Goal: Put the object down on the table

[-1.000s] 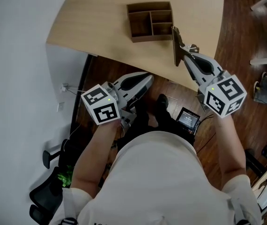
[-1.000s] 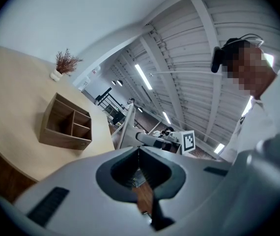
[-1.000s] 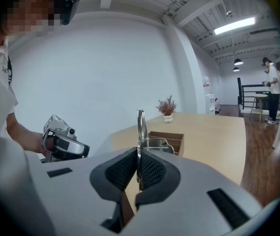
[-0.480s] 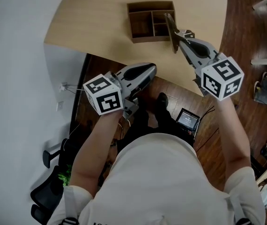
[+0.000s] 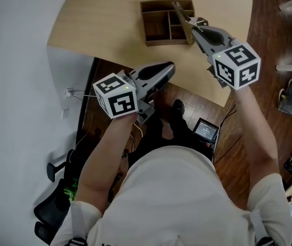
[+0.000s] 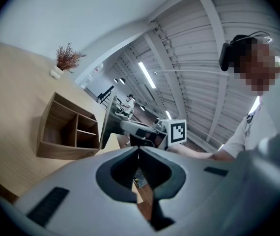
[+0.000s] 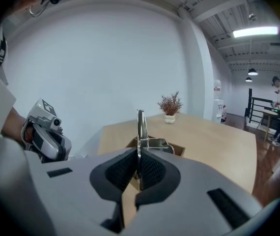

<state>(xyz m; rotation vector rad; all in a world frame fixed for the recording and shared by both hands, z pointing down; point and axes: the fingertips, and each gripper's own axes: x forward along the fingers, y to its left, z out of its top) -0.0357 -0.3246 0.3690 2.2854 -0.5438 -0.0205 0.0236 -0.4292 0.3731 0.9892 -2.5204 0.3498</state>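
Pale wood surface (image 5: 110, 29) fills the upper centre of the head view, with dark wood floor (image 5: 269, 14) at right. The person's white shirt (image 5: 171, 199) fills the bottom. An open wooden compartment box (image 5: 159, 41) sits on the surface at top centre. Right tool (image 5: 193, 25), upper right, is clamped on a thin brown board (image 5: 179, 10) with a metal clip. The board is edge-up, over the box's right side, and contact with the surface can't be told. Left tool (image 5: 169, 68), centre frame, is off the surface edge over the floor, jaws closed together with nothing between them. A small potted plant (image 7: 170, 104) stands far back on the surface.
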